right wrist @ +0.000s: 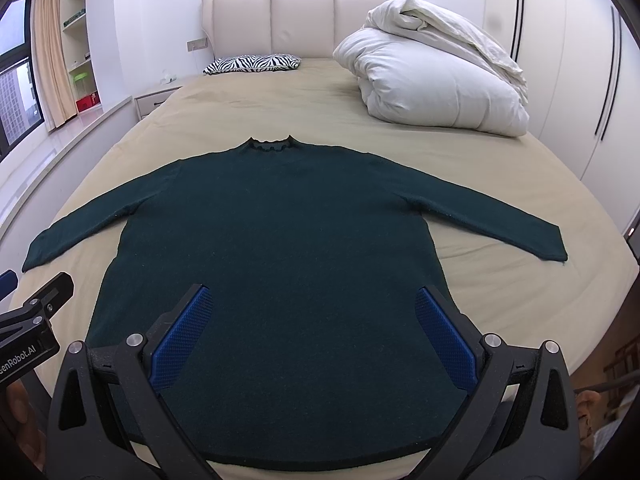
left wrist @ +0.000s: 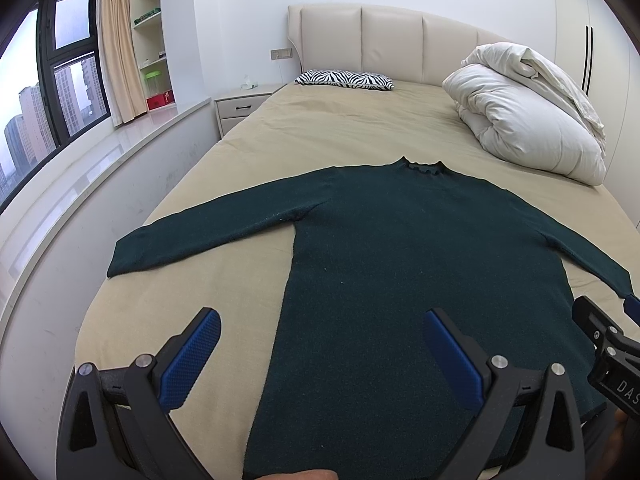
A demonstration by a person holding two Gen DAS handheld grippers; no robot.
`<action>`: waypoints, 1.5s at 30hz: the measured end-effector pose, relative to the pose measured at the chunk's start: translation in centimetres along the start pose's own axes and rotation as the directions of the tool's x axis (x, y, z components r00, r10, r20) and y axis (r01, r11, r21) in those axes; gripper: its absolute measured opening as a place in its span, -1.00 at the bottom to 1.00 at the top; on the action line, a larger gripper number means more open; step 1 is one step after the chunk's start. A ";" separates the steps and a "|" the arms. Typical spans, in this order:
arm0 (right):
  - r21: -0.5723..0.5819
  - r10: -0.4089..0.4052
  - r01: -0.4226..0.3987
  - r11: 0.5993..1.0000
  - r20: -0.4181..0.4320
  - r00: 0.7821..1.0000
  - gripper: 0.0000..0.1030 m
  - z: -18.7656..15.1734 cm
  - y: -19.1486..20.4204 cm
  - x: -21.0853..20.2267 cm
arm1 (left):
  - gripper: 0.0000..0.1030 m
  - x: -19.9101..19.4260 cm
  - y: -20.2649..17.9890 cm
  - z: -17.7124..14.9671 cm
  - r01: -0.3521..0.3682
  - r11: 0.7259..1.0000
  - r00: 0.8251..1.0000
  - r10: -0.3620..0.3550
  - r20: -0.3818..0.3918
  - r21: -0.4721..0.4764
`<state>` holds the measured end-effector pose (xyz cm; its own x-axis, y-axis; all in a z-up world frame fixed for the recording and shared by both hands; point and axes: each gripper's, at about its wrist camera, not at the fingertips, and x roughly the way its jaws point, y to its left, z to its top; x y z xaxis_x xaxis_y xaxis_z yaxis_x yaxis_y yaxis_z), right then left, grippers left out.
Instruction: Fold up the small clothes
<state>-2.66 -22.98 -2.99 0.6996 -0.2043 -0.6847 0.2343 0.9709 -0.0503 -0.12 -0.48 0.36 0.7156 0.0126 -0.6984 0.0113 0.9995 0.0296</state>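
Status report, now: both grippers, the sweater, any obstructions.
Left gripper open, right gripper open, both empty. Dark green sweater flat, sleeves spread, unfolded. Duvet clear of it.

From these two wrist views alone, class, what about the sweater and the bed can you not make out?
- Sweater hem: in the left wrist view, the left gripper and a fingertip at the bottom edge cover it.
- Its right cuff: in the left wrist view, the right gripper hides it.
- Its underside: faces the bed in both views.
- Shelf items: too small to identify.
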 end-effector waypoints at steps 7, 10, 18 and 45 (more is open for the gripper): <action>0.029 0.007 -0.007 1.000 -0.025 1.000 1.00 -0.1 -1.6 1.2 | 1.00 1.0 0.6 -1.1 0.024 1.000 0.999 -0.025 -0.035 -0.012; 0.084 0.011 -0.008 0.996 -0.032 0.999 1.00 0.3 -4.5 2.1 | 1.00 1.8 0.7 -0.9 0.073 0.997 0.995 -0.075 -0.070 -0.038; 0.411 -0.112 0.121 0.904 -0.045 0.993 1.00 -0.2 -20.9 5.8 | 1.00 3.1 -0.3 -0.7 0.196 0.977 0.974 -0.204 -0.098 -0.086; 0.915 0.016 -0.002 0.404 -0.005 1.000 -0.72 -3.1 -51.7 22.1 | 1.00 12.1 -2.2 1.6 0.445 0.854 0.828 -0.507 -0.239 -0.270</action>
<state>-1.40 -77.26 -17.76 0.6999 -0.1883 -0.6890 0.7109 0.2776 0.6462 9.67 -2.59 -7.01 0.4198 -0.4897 -0.7641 0.1399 0.8668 -0.4787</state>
